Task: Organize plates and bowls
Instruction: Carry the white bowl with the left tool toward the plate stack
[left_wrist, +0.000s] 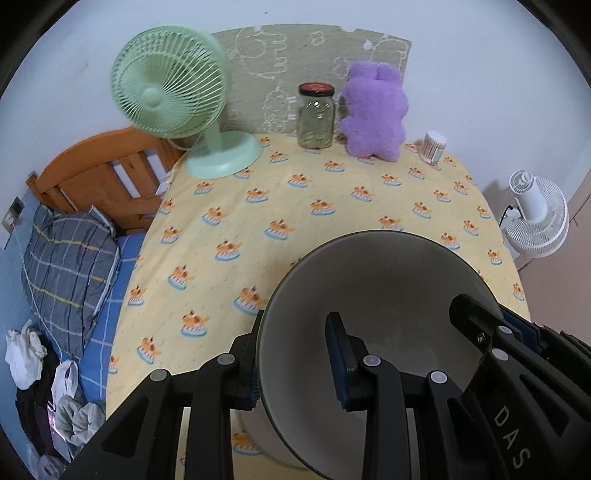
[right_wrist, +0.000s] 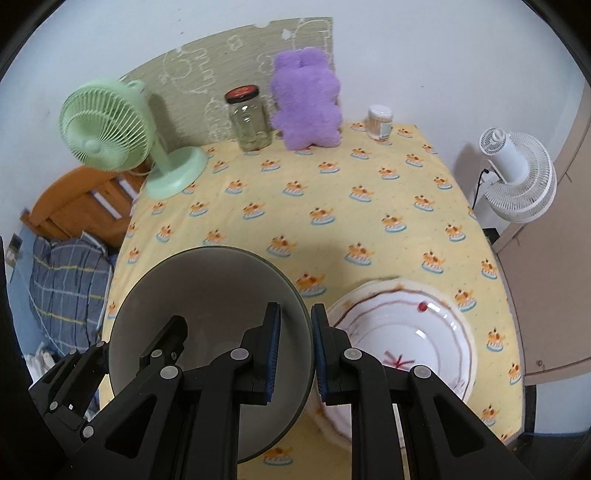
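Grey bowl hangs above the counter's near edge with both your grippers' jaws clamped on its rim, so it is not yet nested in the white plates beside it.

Grey bowl raised, tilted; white patterned plates, perhaps stacked, on table.

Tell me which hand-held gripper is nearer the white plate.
Right. The right hand-held gripper grips the bowl rim beside the plate; the left hand-held gripper holds the far rim.
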